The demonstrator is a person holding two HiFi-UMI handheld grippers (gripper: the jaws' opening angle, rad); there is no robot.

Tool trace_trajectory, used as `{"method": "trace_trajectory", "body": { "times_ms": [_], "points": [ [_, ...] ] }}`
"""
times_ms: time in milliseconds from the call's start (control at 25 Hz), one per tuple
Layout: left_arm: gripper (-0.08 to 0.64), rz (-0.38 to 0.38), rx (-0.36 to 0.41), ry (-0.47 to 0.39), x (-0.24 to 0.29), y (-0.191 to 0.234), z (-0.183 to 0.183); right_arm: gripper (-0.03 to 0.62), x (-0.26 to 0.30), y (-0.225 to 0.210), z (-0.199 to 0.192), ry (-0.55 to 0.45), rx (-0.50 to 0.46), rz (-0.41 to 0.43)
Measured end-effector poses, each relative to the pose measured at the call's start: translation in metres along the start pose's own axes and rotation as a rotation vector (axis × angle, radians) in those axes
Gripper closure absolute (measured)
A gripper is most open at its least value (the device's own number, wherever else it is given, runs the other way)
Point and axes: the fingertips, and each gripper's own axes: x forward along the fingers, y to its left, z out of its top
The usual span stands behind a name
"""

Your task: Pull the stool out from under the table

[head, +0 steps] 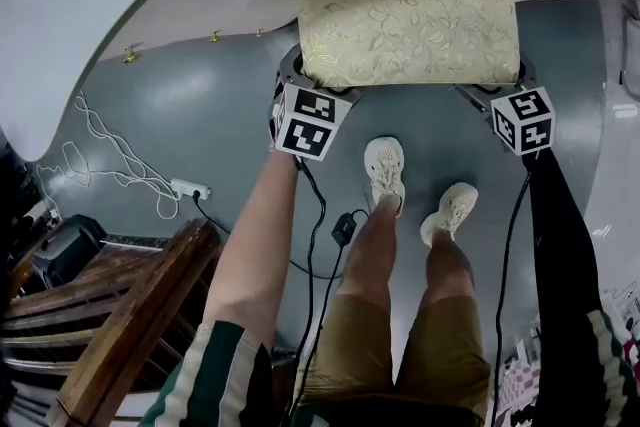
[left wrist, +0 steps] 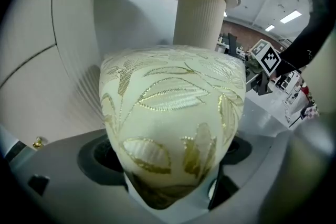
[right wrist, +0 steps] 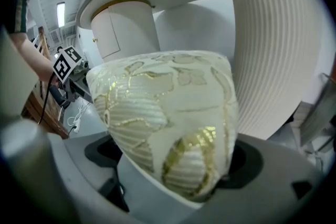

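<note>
Currently left claw (head: 296,75) and right claw (head: 510,85) each stand wide apart around a stool (head: 405,10) cushion corner

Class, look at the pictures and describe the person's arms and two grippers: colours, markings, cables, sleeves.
The left gripper and right gripper have grey bodies. The left cube and right cube are white with black square markers. A black cable runs from each gripper. The left sleeve is short, striped green, white and dark; the right sleeve is long and black.
</note>
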Motion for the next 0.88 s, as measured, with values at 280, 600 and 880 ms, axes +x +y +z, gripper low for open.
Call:
{"method": "trace_trajectory", "body": {
  "times_ms": [280, 600, 880],
  "points": [
    [0.043, -0.008, 0.004, 0.055, -0.017, -0.004, 0.003, 0.041, -0.007, 0.009, -0.003, 0.049, 0.051, 0.036],
    [0.044, 0.024, 0.013, 0.098, -0.008, 0.003, -0.001, 0.043, 0.014, 0.006, -0.012, 0.062, 0.075, 0.077],
    [0.044, 0.021, -0.023, 0.150, -0.008, 0.001, -0.007, 0.049, 0.019, 0.006, -0.016, 0.111, 0.084, 0.129]
  ]
}}
